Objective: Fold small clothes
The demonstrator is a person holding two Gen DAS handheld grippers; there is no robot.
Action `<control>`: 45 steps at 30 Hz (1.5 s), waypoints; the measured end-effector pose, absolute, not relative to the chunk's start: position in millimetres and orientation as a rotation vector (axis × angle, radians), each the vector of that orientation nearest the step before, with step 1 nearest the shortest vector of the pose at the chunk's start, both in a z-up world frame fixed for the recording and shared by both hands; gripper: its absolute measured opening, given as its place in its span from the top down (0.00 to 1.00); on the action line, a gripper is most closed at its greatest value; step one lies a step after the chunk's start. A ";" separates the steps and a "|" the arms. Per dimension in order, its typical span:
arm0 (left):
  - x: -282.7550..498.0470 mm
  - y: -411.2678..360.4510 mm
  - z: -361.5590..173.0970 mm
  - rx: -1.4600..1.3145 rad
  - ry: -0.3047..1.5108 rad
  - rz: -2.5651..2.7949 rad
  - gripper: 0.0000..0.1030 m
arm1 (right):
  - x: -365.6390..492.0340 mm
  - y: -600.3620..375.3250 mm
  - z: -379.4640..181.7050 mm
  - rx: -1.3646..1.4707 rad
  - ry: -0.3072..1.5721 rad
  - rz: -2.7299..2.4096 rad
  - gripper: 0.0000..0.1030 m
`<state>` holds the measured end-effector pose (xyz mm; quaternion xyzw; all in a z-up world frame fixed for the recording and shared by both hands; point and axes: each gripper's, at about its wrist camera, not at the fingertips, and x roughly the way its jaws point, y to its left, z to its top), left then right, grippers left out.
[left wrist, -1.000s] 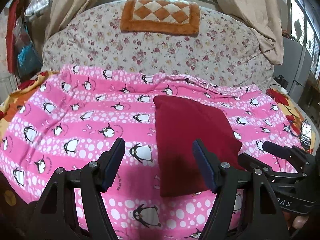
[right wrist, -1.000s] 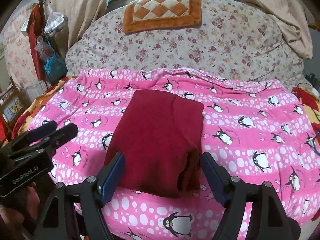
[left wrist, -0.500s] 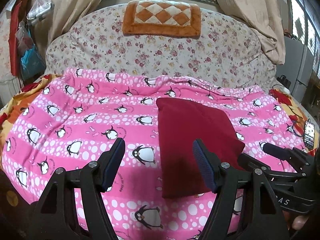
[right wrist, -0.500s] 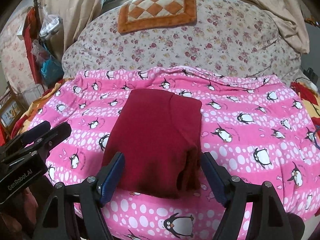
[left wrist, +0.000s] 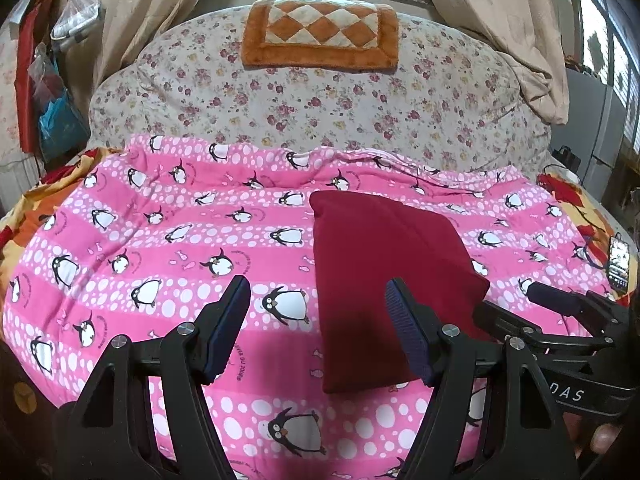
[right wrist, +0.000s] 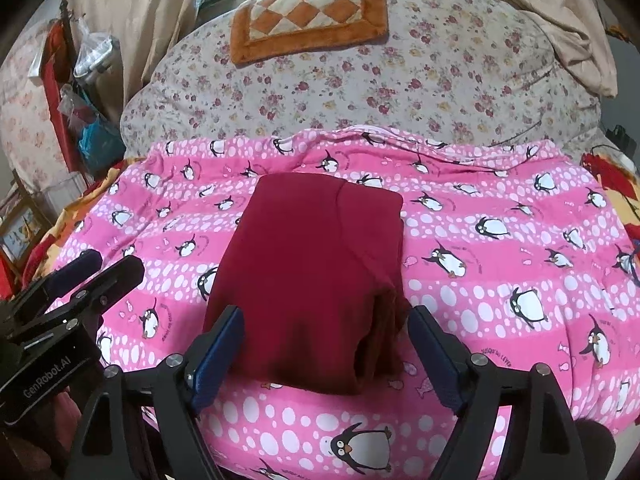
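A dark red garment (left wrist: pixel 376 276) (right wrist: pixel 316 272) lies folded into a rectangle on the pink penguin blanket (left wrist: pixel 160 240) (right wrist: pixel 500 248). My left gripper (left wrist: pixel 318 296) hovers open above the blanket, just left of the garment's near end, with nothing between its fingers. My right gripper (right wrist: pixel 326 330) is open and its jaws are still opening; they straddle the garment's near edge without pressing on it. Each gripper shows in the other's view: the right one (left wrist: pixel 560 320) at the right, the left one (right wrist: pixel 80 284) at the left.
A floral quilt (left wrist: pixel 320 112) is heaped behind the blanket, with an orange checkered cushion (left wrist: pixel 320 34) on top. A phone (left wrist: pixel 618 260) lies at the bed's right edge. Bags (right wrist: pixel 92 120) hang at the left, curtains and a window stand behind.
The right gripper's jaws have spread a little wider around the garment's near edge. The left gripper and the garment are as they were.
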<state>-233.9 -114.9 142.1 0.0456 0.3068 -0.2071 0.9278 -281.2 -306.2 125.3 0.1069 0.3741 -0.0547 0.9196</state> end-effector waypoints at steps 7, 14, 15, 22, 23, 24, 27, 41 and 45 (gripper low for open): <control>-232.6 -113.2 141.4 0.094 0.636 -0.427 0.32 | -281.3 -304.5 124.1 0.214 0.775 -0.112 0.20; -231.2 -113.0 139.8 0.110 0.627 -0.411 0.32 | -280.2 -302.3 122.1 0.205 0.782 -0.112 0.20; -231.2 -113.3 139.6 0.109 0.628 -0.412 0.32 | -279.8 -302.0 122.2 0.204 0.782 -0.113 0.20; -230.7 -114.9 136.6 0.111 0.635 -0.412 0.32 | -280.2 -300.8 121.6 0.203 0.782 -0.114 0.20; -230.2 -115.0 135.7 0.112 0.636 -0.411 0.32 | -279.5 -301.2 121.3 0.200 0.783 -0.114 0.20; -230.7 -114.8 136.3 0.110 0.635 -0.411 0.32 | -278.3 -302.5 121.4 0.199 0.785 -0.114 0.20; -228.7 -115.3 133.5 0.108 0.641 -0.416 0.32 | -275.2 -305.4 119.9 0.202 0.795 -0.111 0.20; -199.4 -119.1 120.6 0.101 0.687 -0.426 0.32 | -251.1 -313.4 114.2 0.177 0.802 -0.124 0.20; -192.2 -121.4 118.0 0.098 0.699 -0.427 0.32 | -244.5 -312.8 109.2 0.173 0.816 -0.124 0.20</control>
